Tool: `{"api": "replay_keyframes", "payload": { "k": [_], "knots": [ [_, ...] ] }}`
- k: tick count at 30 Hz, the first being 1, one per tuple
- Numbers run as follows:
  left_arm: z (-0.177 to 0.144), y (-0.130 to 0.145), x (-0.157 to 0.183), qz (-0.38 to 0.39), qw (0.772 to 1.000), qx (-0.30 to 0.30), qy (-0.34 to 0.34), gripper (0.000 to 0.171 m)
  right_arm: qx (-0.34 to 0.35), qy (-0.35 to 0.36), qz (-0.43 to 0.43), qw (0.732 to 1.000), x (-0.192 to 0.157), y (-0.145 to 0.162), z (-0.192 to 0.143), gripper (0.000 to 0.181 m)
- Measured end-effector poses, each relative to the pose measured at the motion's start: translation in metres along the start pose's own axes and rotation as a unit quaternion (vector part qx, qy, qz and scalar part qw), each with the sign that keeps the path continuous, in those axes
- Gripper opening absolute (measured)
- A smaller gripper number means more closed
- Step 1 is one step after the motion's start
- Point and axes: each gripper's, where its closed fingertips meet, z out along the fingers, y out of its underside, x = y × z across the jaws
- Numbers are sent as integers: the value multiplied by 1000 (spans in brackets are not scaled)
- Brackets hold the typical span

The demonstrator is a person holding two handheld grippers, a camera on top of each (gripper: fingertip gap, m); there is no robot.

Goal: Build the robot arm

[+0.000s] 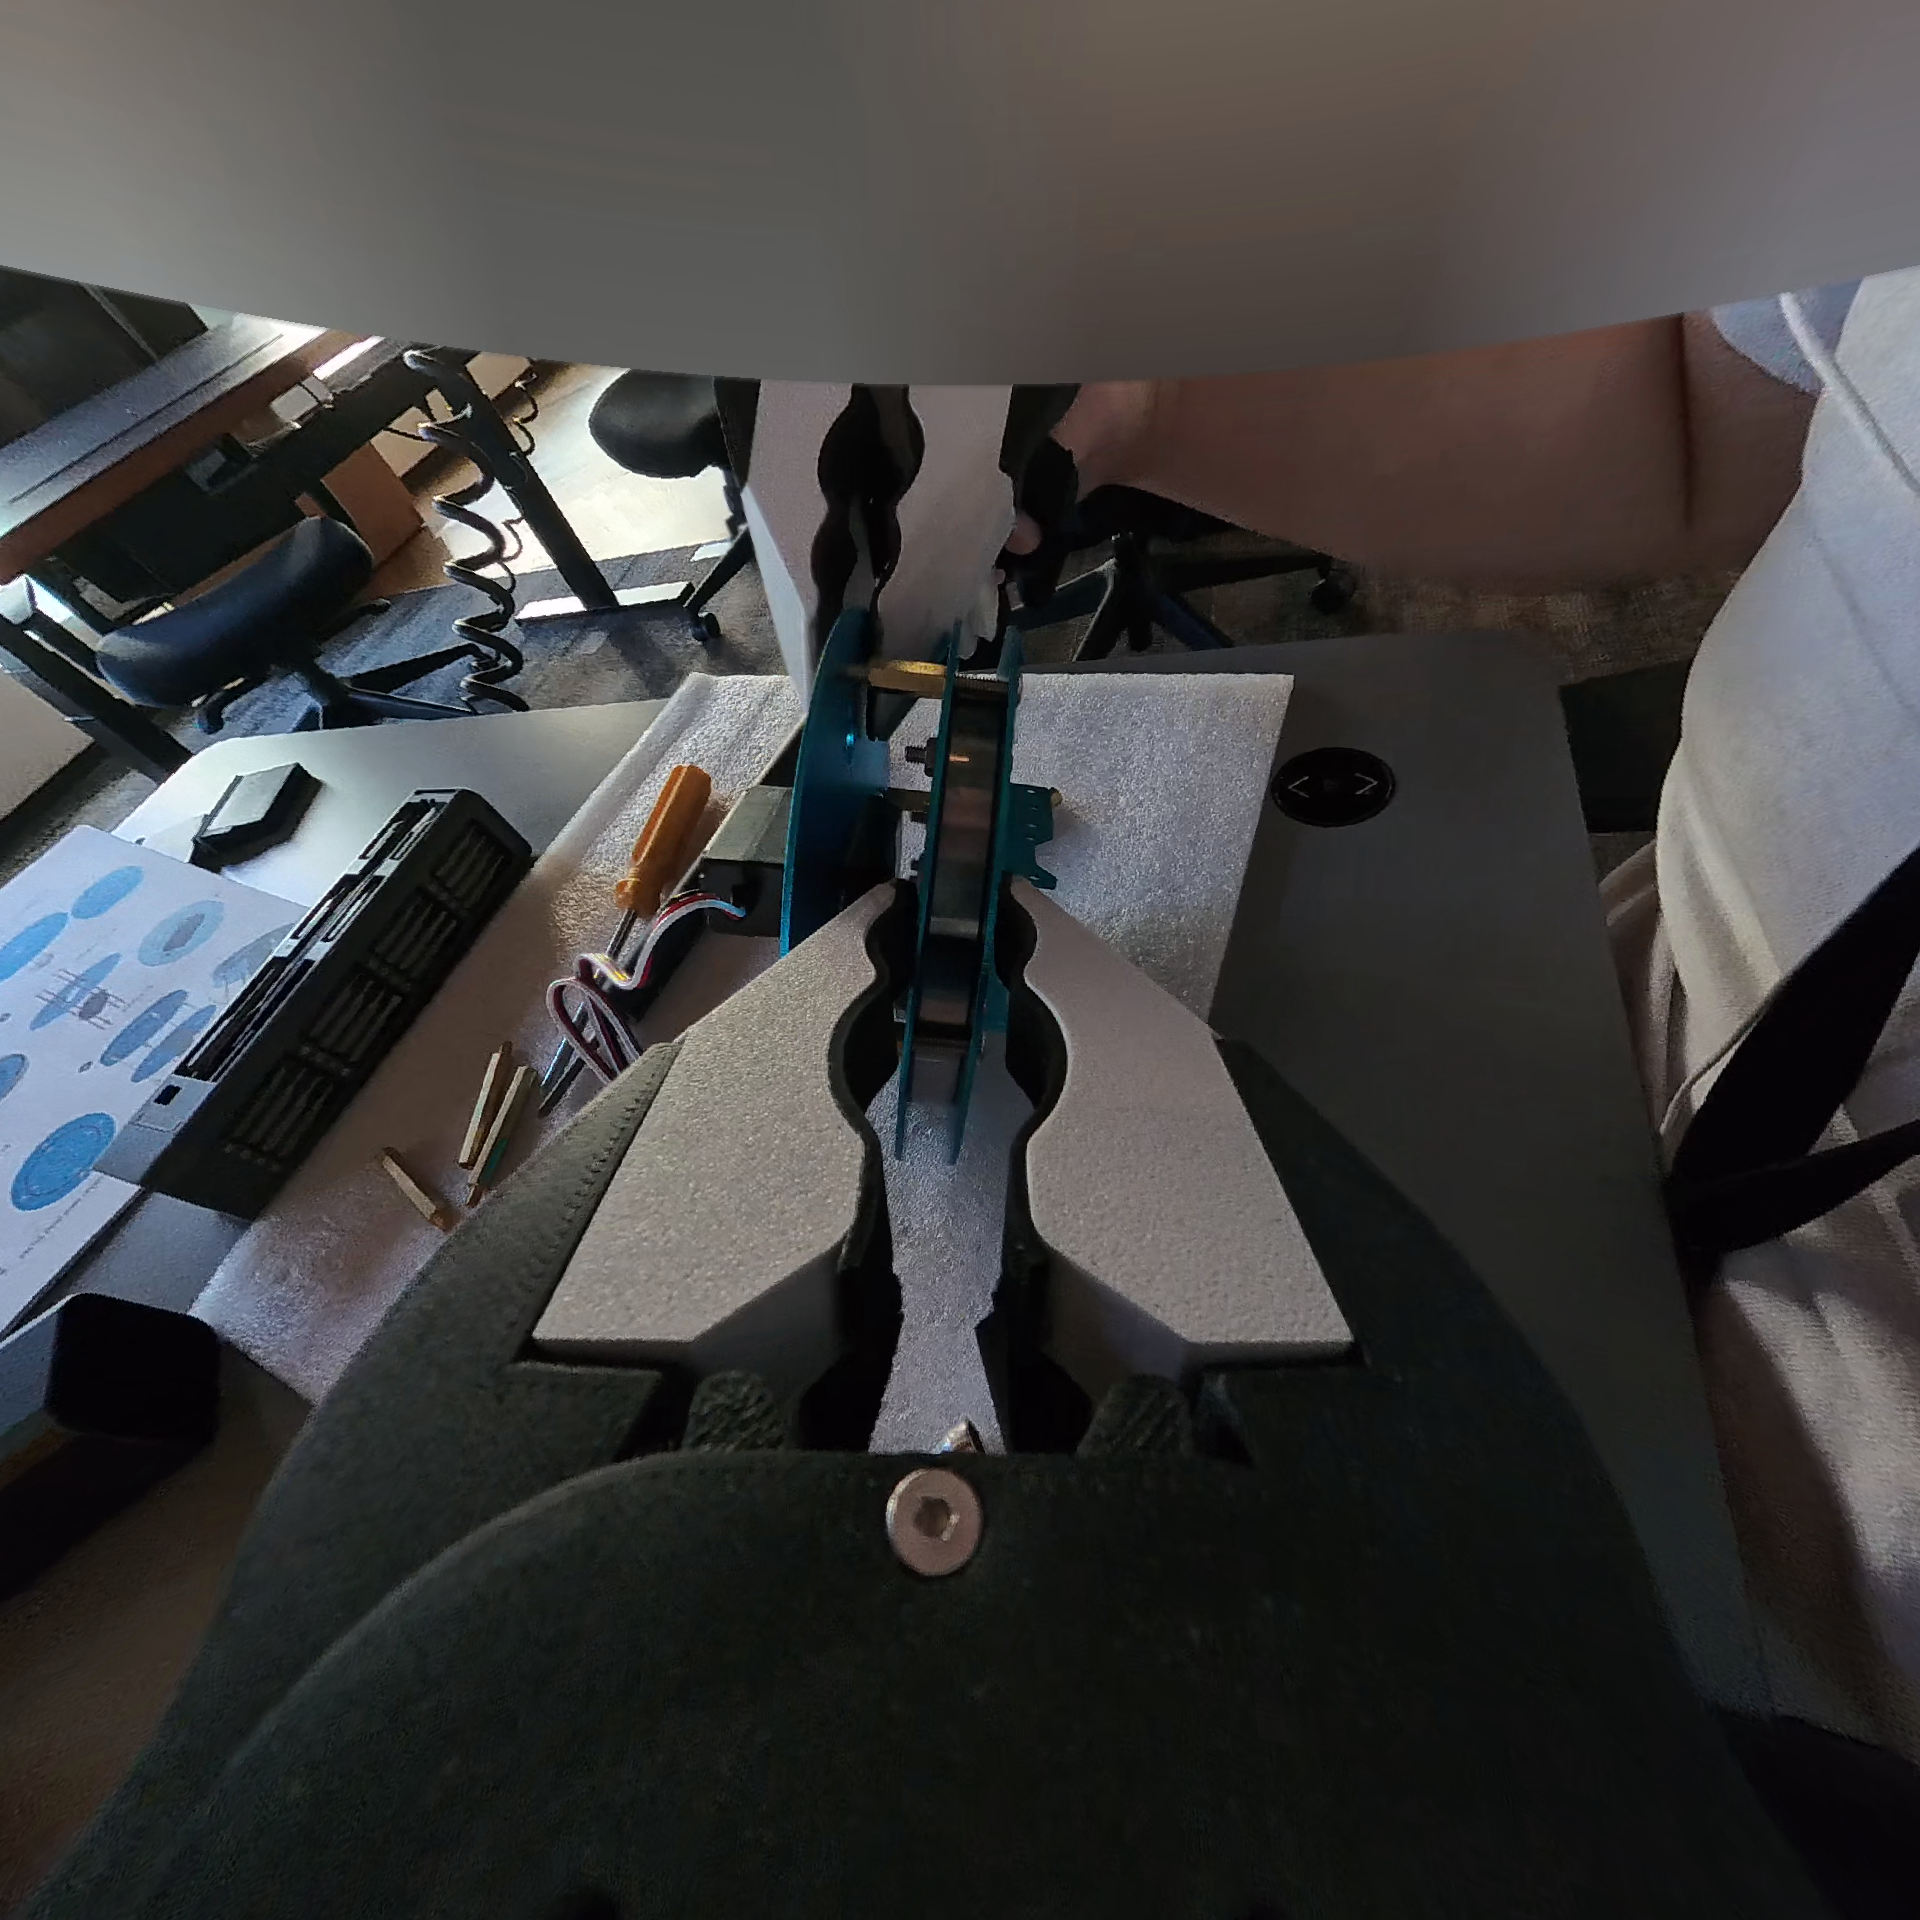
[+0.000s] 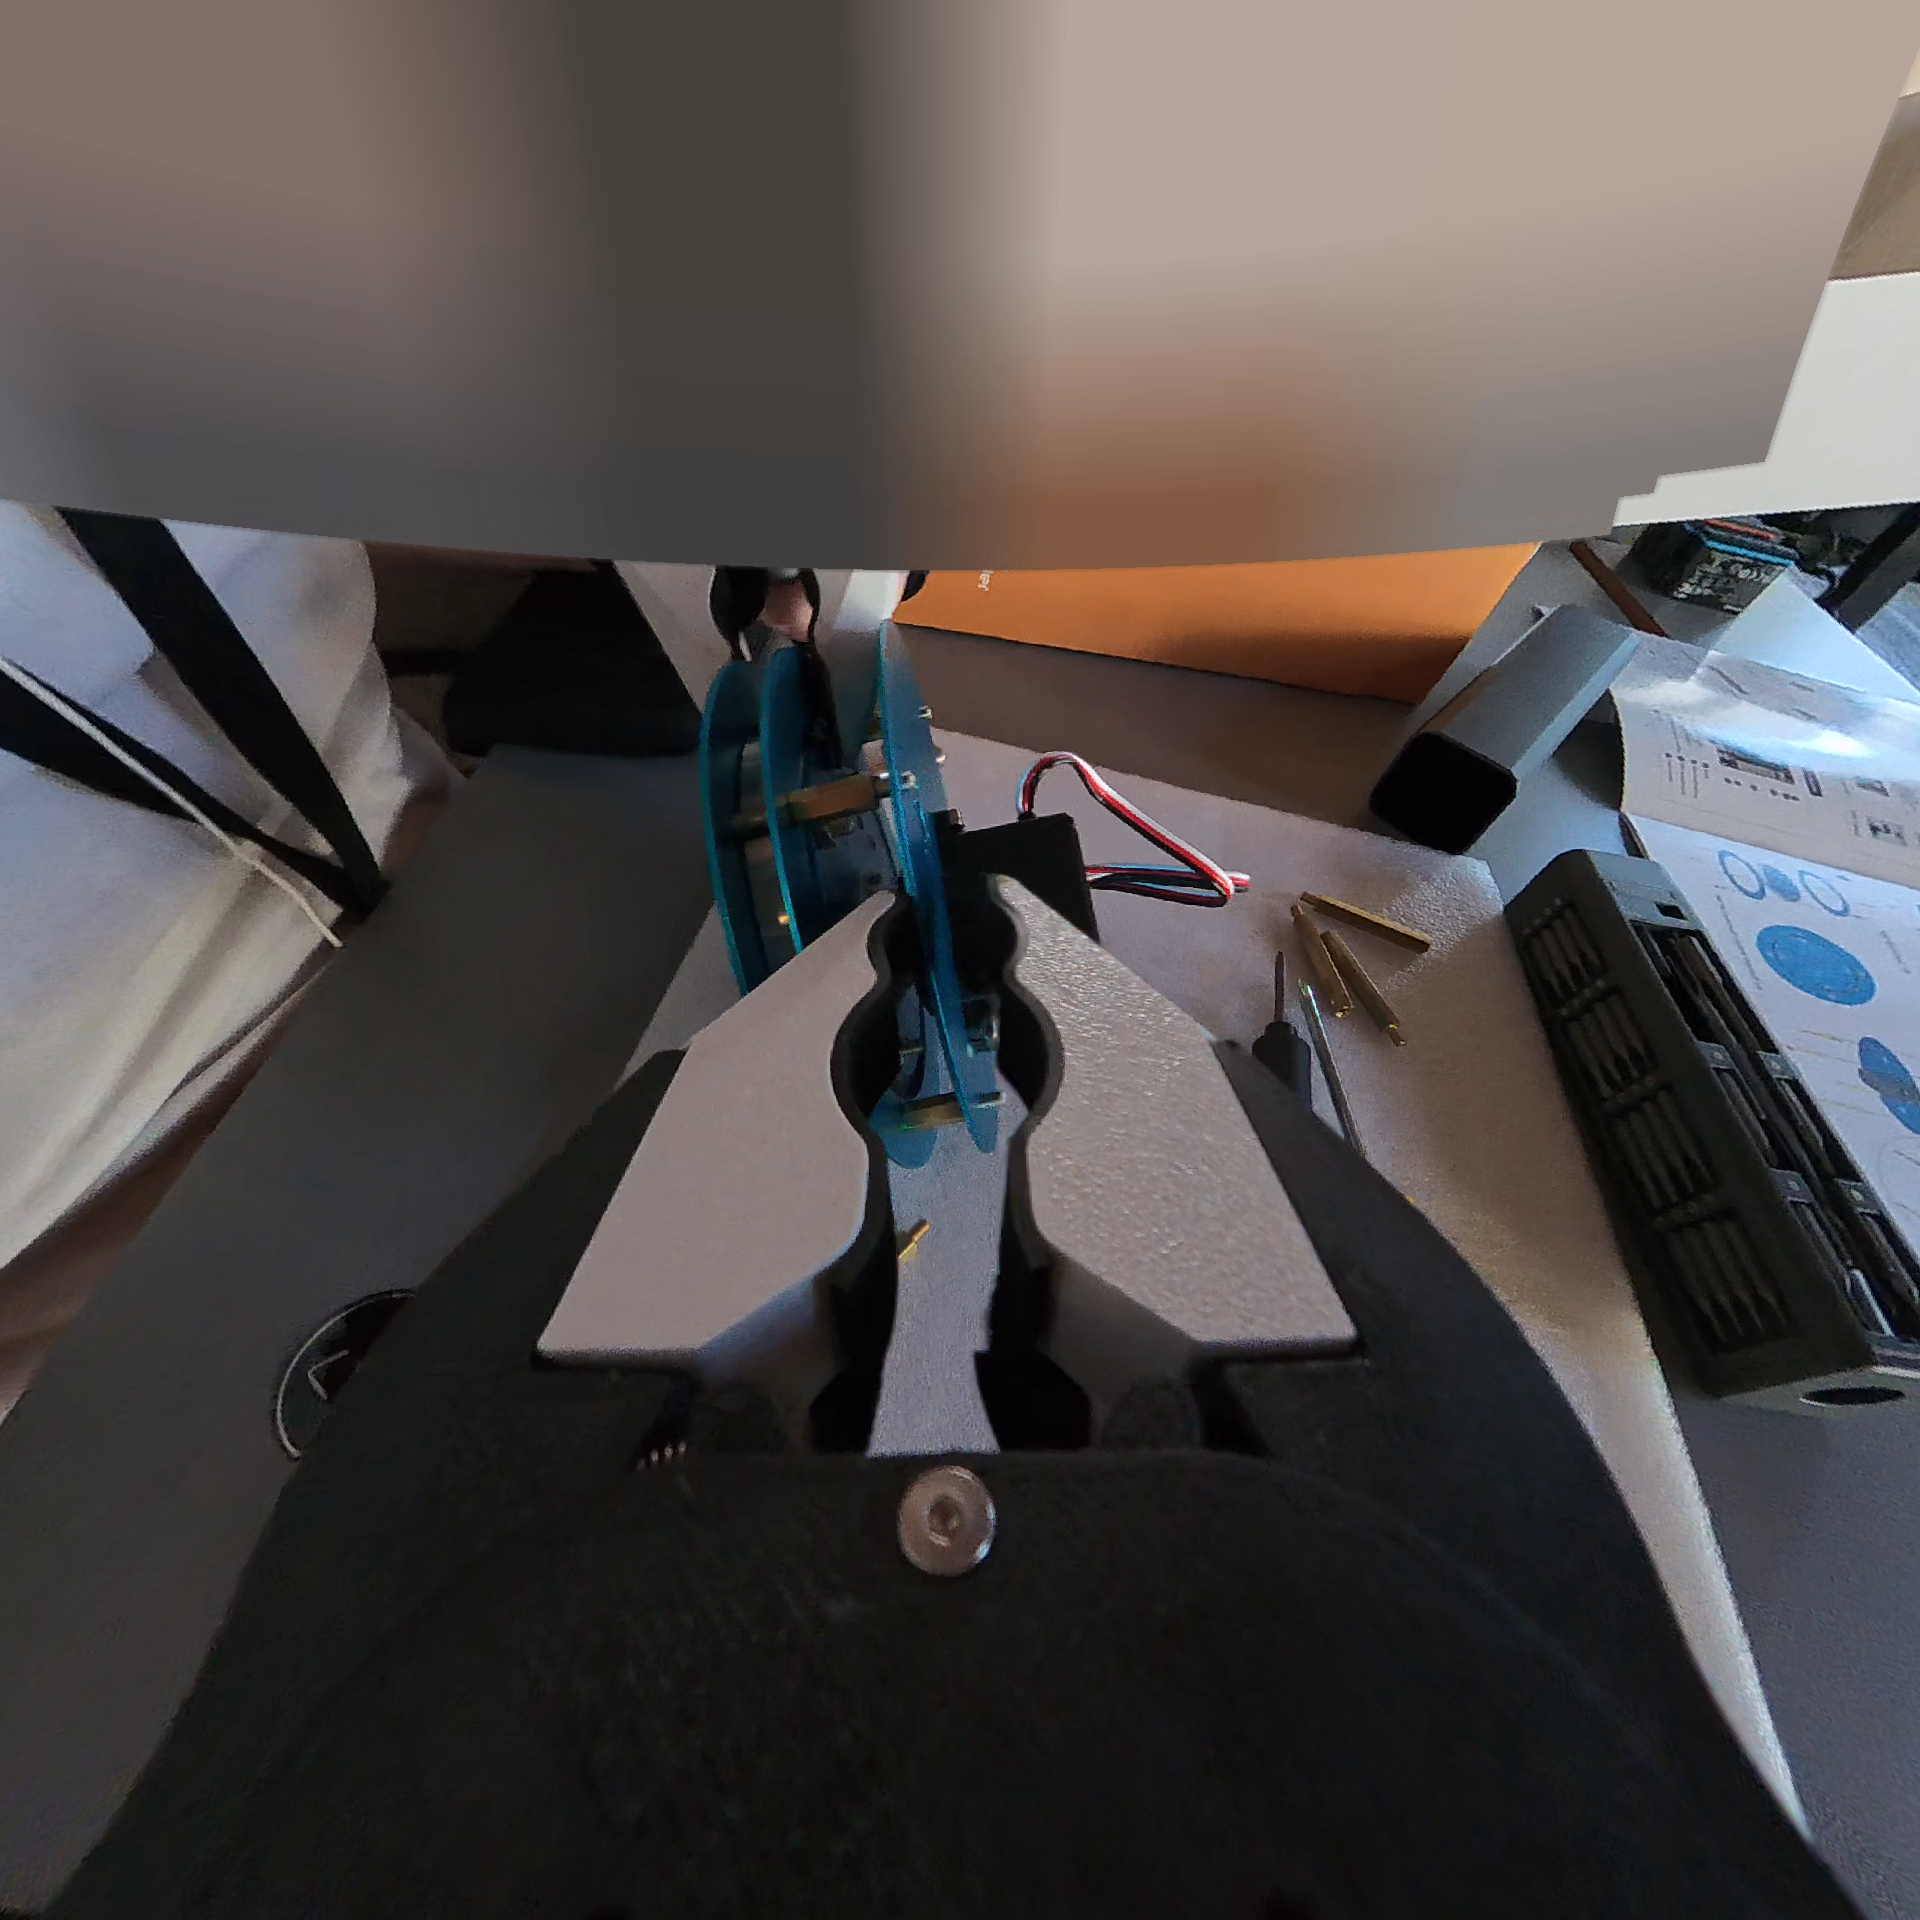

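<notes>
The left gripper [image 1: 948, 914] is pinched on the rim of the paired blue discs of a standoff-joined disc assembly [image 1: 961, 831], held on edge above the white foam sheet [image 1: 1143, 790] on the bench [image 1: 1455, 935]. The right gripper [image 2: 948, 914] is clamped on the outer disc's rim from the opposite side. Loose brass standoffs [image 2: 1351, 966], a screwdriver [image 1: 655, 842] and a bit case [image 2: 1704, 1122] lie beside it; the bench edge nearest the person is bare.
</notes>
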Motion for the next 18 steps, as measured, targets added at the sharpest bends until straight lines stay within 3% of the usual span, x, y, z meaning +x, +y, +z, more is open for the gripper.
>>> {"api": "replay_keyframes", "payload": {
  "k": [3, 7, 9, 12, 16, 18],
  "knots": [
    [-1, 1, 0, -12, 1000, 3, -2, 13, 36, -8, 25, 999, 0, -11, -6, 23],
    [-4, 4, -4, -30, 999, 4, -11, 13, 137, -9, 118, 983, 16, -43, -31, 24],
    [-5, 4, -4, -33, 999, 2, -13, 13, 154, 12, 167, 974, 29, -48, -41, 26],
    [-5, 5, -4, -36, 999, -1, -20, 12, 125, 50, 152, 979, 21, -43, -38, 33],
    [-4, 4, -1, -33, 999, -11, -40, 13, 36, 170, 83, 981, 0, -16, -24, 45],
    [-2, 3, 1, -33, 998, -20, -54, 13, 51, 237, 46, 969, -13, -20, -25, 44]
  ]
}}
